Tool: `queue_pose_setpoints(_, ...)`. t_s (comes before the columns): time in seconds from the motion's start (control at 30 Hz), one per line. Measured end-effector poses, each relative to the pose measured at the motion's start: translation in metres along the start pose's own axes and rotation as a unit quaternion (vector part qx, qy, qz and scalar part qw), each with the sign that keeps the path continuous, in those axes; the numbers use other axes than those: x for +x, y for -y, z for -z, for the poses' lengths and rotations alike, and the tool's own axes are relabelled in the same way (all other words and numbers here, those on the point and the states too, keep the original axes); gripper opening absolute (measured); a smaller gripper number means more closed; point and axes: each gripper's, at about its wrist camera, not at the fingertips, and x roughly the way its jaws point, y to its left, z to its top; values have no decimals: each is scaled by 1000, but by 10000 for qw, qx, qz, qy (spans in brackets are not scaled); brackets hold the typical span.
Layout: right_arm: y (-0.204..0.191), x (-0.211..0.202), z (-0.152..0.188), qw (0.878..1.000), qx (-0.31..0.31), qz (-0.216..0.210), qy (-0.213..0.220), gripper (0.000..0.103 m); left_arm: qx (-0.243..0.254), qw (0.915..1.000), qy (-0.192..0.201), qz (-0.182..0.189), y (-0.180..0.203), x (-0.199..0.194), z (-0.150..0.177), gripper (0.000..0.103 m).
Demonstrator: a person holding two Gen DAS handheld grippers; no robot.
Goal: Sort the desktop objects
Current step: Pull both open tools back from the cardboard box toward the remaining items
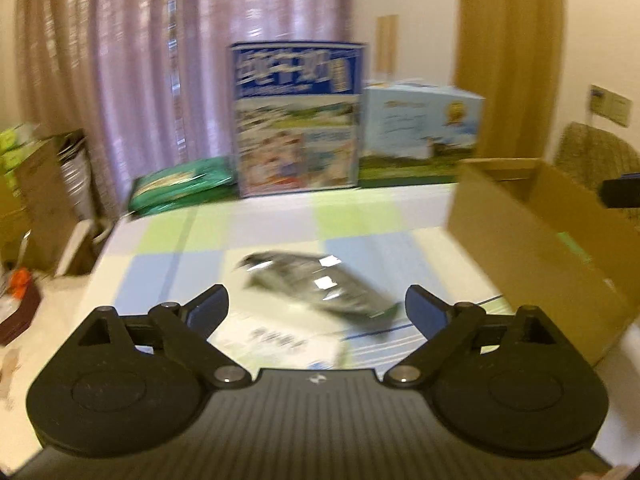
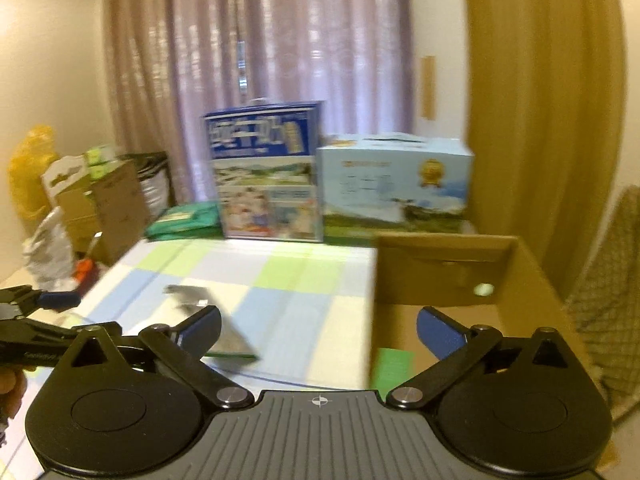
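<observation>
Both claws were spread wide and gripped nothing. From the left wrist view, the left claw hovered low over the desk, its two blue-padded fingers pointing forward and level. Just ahead of it and between the finger lines lay a silvery foil packet, flat on the checked green, blue and white cloth, its edges smeared by motion blur. A white printed card lay on the cloth beneath the claw, its text too blurred to read.

From the right wrist view, the right claw was held level above the near edge of the desk, also released. Its right finger hung over the open top of a brown cardboard box that stood on the right side of the desk; a green slip lay inside. The same packet showed partly behind the right claw's left finger. At the far left of that view, the left claw reached in over the desk.

At the back of the desk stood a tall blue carton, touching a lower pale-blue carton on its right.
</observation>
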Motion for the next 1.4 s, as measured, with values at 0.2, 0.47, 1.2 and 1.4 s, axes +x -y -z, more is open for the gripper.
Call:
queue_pose_setpoints(0.2, -34, 25, 8, 9994, 67, -317, -128, 101, -229, 9988, -170, -395, -49, -7, 20, 97)
queue_pose_setpoints(0.47, -59, 67, 30, 9963, 564, -510, -392, 101, -265, 9984, -314, -390, -66, -8, 28, 99)
queue_pose_setpoints(1.2, -69, 105, 64, 9921, 514, -563, -999, 101, 82, 9963, -836, -182, -50, 16, 42, 100)
queue_pose_setpoints(1.4, -67, 114, 67, 9914, 447, -524, -1110, 101, 242, 9950, -964, -41, -49, 29, 51, 101)
